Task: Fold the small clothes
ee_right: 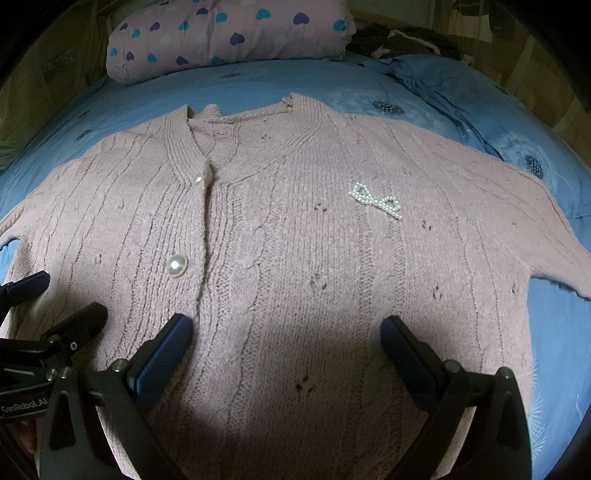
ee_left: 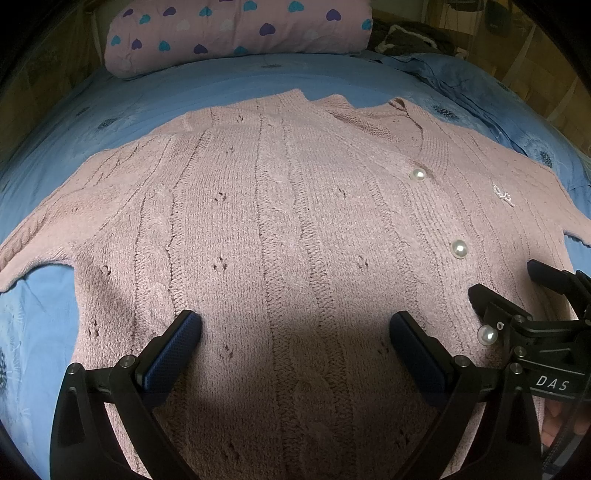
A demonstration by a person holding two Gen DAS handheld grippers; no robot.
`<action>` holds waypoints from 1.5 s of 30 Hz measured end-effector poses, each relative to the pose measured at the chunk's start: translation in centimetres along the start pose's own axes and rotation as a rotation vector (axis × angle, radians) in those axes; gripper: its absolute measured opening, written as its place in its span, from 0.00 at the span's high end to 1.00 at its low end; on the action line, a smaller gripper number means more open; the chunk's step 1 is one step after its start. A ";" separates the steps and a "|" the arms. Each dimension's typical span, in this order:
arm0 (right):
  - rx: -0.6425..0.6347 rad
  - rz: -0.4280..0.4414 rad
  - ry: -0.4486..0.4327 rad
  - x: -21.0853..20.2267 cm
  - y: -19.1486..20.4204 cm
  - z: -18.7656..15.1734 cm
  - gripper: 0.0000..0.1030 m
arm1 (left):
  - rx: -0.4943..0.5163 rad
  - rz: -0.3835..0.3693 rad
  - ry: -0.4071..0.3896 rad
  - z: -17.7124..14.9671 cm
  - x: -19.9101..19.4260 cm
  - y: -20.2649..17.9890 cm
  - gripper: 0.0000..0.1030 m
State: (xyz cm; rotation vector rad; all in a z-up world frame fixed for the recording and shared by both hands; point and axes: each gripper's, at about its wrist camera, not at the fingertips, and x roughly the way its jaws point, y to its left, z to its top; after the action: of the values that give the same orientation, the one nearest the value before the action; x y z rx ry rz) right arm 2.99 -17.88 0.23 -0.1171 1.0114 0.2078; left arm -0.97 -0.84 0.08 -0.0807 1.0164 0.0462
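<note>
A pink cable-knit cardigan [ee_left: 280, 206] [ee_right: 295, 236] lies flat and spread out, front up, on a blue bed sheet [ee_left: 110, 110]. It has pearl buttons [ee_left: 459, 249] [ee_right: 176, 266] down its placket and a pearl bow [ee_right: 376, 200] on the chest. My left gripper [ee_left: 295, 332] hovers open over the lower left half of the cardigan, with nothing between its fingers. My right gripper [ee_right: 286, 332] hovers open over the lower right half, also holding nothing. Each gripper shows at the edge of the other's view: the right gripper [ee_left: 517, 291] and the left gripper [ee_right: 62, 295].
A pink pillow [ee_left: 236, 33] with blue and purple hearts lies at the head of the bed. Dark clothing [ee_left: 410, 37] is piled at the back right. Blue sheet shows on both sides of the cardigan [ee_right: 554, 332].
</note>
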 end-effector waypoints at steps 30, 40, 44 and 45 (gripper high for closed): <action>0.000 -0.002 0.000 0.0 0.0 0.0 0.00 | 0.000 0.000 -0.001 -1.1 -0.7 -0.9 0.15; -0.003 -0.005 -0.001 0.1 0.2 0.0 0.00 | -0.003 -0.004 -0.003 -1.4 -1.0 -1.2 0.15; -0.004 -0.010 0.003 0.1 0.1 0.2 0.00 | -0.020 -0.030 -0.009 -1.4 -1.2 -0.6 0.16; -0.003 -0.015 0.007 0.2 0.2 0.3 0.00 | -0.041 -0.050 -0.009 -1.3 -1.4 -0.2 0.19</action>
State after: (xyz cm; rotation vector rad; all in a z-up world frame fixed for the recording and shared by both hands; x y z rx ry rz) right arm 3.31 -17.64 0.22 -0.1285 1.0170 0.1957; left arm -2.80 -1.13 0.62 -0.1435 1.0039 0.0215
